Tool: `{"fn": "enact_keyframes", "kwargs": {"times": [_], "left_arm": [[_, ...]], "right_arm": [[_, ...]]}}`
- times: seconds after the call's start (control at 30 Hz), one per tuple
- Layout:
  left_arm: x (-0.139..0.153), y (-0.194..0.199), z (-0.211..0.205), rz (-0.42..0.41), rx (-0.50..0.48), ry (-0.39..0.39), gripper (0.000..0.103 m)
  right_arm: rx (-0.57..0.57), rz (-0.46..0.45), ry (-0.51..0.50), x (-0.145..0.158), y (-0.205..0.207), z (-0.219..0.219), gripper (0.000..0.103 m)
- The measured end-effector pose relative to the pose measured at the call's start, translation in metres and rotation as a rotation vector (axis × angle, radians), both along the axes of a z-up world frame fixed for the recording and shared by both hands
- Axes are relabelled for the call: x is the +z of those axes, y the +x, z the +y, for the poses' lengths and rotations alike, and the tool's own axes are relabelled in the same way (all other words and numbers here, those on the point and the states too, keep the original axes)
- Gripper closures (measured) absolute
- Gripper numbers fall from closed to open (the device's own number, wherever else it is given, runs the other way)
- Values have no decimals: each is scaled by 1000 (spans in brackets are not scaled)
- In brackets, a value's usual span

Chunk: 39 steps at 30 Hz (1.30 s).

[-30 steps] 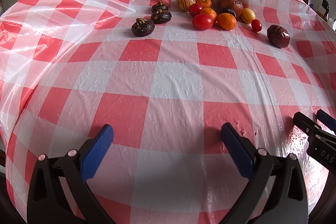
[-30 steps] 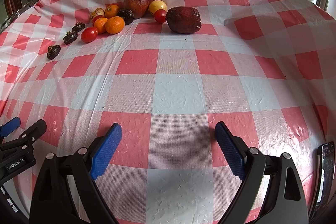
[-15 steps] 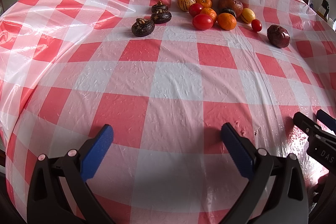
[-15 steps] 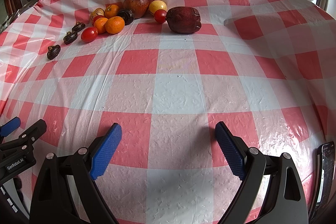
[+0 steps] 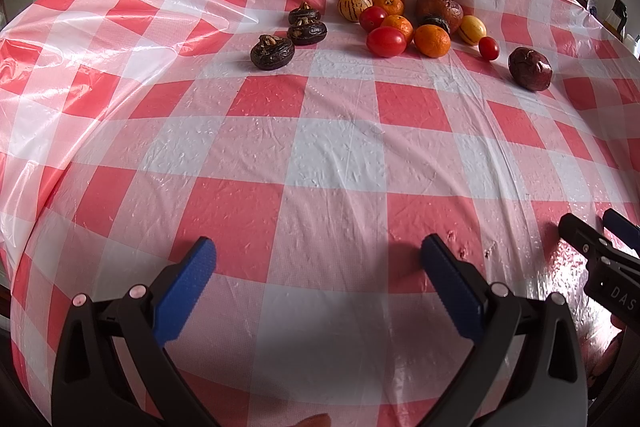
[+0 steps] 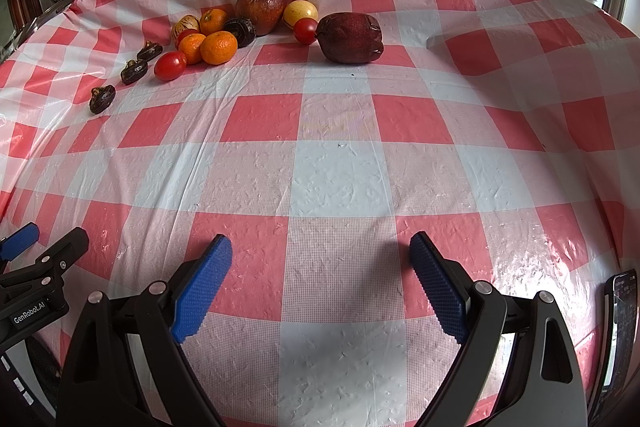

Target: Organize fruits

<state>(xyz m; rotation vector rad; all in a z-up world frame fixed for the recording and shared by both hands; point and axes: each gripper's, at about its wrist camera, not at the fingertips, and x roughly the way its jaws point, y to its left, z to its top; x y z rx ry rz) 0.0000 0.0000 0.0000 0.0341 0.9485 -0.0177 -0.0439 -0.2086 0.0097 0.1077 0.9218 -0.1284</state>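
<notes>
Both grippers gape above tablecloth (image 6: 340, 179).

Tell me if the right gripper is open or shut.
Open. The right gripper has its blue fingers spread wide apart, with only bare tablecloth between them.

Fruit lies far ahead of both grippers' fingers on a covered table (image 6: 340, 179). Seen from the right gripper (image 6: 320, 255), three water chestnuts (image 6: 134, 71) run in a line far ahead and to the left of its fingers; right of them sits a cluster of tomatoes (image 6: 170, 65), mandarins (image 6: 218, 47) and an apple (image 6: 259, 11). A wrinkled fruit (image 6: 350, 37) lies at the cluster's right end, a small tomato (image 6: 305, 30) touching its left side. The left gripper (image 5: 318, 255) rests nearer, to the left of the right gripper's fingers.
</notes>
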Motion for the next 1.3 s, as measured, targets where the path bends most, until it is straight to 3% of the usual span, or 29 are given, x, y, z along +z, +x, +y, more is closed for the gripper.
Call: {"fn": "enact_keyframes", "kwargs": {"times": [0.8,0.93,1.07,1.3], "left_arm": [[0,0,0,5,-1,0,1],[0,0,0,11,-15,-1,1],[-3,4,-3,25,-31,1,1],[1,16,7,51,-42,-3,1]], "right_arm": [[6,1,-3,-1,0,0,16],[4,-2,48,0,5,-13,16],[-50,-34,30,6,32,-39,16],[-58,-35,62,7,119,-64,17]]}}
